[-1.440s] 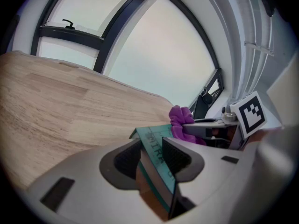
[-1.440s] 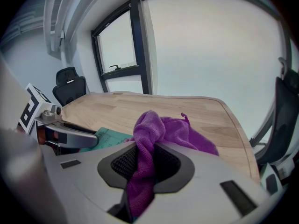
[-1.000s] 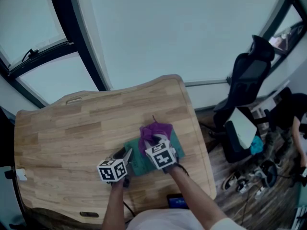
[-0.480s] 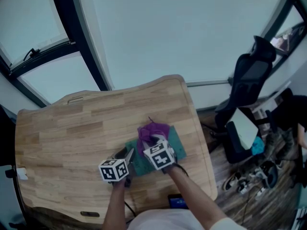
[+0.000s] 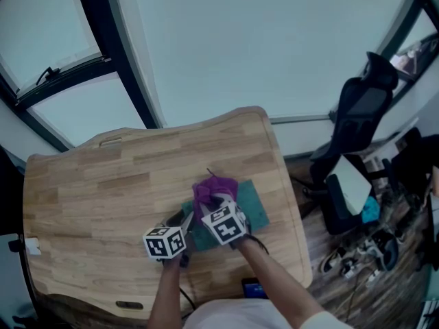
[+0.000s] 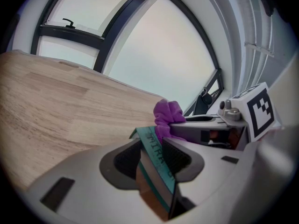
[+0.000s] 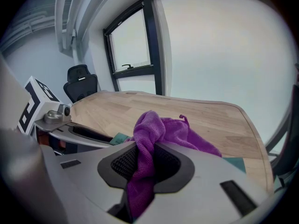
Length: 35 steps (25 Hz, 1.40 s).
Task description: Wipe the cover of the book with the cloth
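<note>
Item 1: my left tongs (image 6: 152,158), clamped on the teal book (image 5: 251,201) by its near edge, 3 o'clock of tabletop (image 5: 103,190) centre. Item 2: my right tongs (image 7: 142,164), pinching the purple cloth (image 5: 213,187) on the cover. Risk, I judge: bunched cloth drags the book loose.

Wooden bench (image 5: 103,184), light grain, rounded corners. Oval slot (image 5: 106,142) at its far edge, a second slot (image 5: 128,306) at its near edge. Small white item (image 5: 32,247) on the left edge. Black office chair (image 5: 360,108) beyond the right edge, on plank floor (image 5: 322,286). Dark window frame (image 5: 116,46) behind.
</note>
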Each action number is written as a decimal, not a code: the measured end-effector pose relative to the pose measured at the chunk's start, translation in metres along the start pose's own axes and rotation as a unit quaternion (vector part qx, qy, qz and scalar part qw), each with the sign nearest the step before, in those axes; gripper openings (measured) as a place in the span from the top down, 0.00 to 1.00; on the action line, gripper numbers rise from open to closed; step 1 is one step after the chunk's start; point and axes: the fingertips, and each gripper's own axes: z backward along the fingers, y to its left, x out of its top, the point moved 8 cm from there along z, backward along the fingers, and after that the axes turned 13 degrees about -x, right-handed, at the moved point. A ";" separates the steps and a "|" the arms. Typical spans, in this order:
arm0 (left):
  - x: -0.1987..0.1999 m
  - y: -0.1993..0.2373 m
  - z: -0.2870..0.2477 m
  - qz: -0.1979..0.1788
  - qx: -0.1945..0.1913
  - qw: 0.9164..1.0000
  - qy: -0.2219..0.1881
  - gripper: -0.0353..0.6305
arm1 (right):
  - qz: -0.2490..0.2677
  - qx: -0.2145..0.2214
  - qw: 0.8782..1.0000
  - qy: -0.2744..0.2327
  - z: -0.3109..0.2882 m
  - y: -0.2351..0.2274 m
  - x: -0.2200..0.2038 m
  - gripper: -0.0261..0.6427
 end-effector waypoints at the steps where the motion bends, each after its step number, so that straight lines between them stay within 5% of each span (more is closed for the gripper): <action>1: 0.000 0.000 0.000 0.001 0.000 1.000 0.000 0.73 | 0.002 0.002 1.000 -0.001 -0.001 0.001 0.000 0.84; 35: 0.000 0.003 0.000 0.012 -0.006 1.000 0.000 0.74 | 0.020 0.032 0.999 -0.002 -0.001 0.019 0.000 0.84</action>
